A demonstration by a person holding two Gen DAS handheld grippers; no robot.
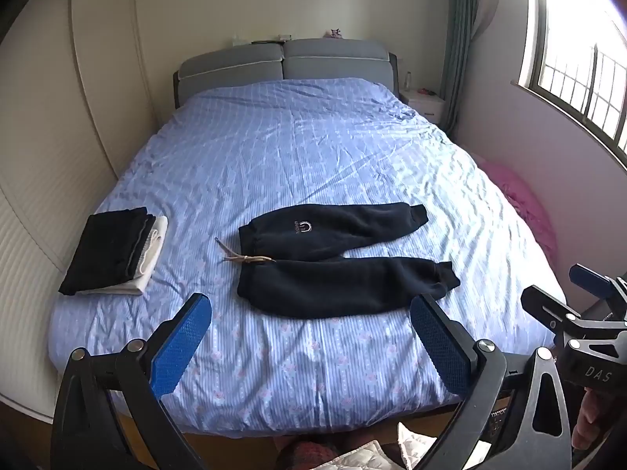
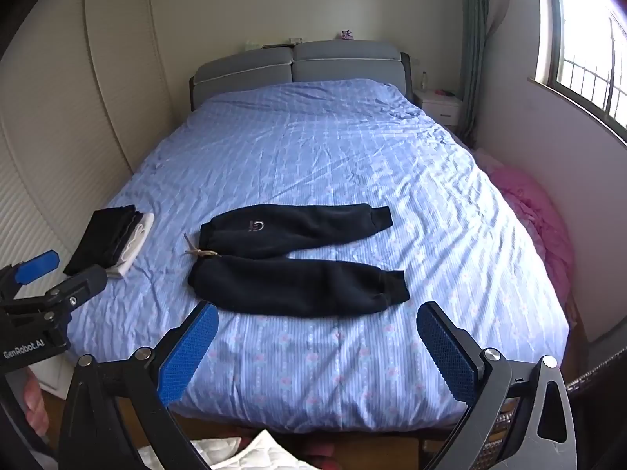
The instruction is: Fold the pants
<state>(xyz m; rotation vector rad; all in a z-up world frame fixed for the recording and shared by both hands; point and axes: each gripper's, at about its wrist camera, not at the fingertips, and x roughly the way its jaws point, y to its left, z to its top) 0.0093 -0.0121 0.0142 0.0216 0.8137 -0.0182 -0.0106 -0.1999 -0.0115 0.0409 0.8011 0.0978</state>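
One pair of dark navy pants (image 1: 337,262) lies spread flat on the blue patterned cover of the bed (image 1: 313,149), toward the near end and roughly midway across it. Its long axis runs side to side across the bed, not head to foot: the waistband sits at the left with a tan drawstring (image 1: 239,256) trailing off further left, and the two cuffed leg ends point right. The two legs lie apart in a shallow V, the far leg angling slightly away toward the headboard (image 1: 282,62) and carrying a small pale logo near the waist, the near leg running almost parallel to the foot edge of the bed. At the left edge of the bed, well apart from the pants, rests one stack of folded clothes (image 1: 113,250), dark pieces on top of a white one; how many pieces it holds cannot be told. The left gripper (image 1: 309,337) hangs over the foot of the bed with its jaws spread wide and nothing between them. The right gripper (image 2: 317,344) is held just beside it, jaws likewise wide and empty. Neither touches the pants. One white nightstand (image 1: 423,103) stands right of the headboard, and pink fabric (image 1: 525,203) is bunched between the bed and the window wall.
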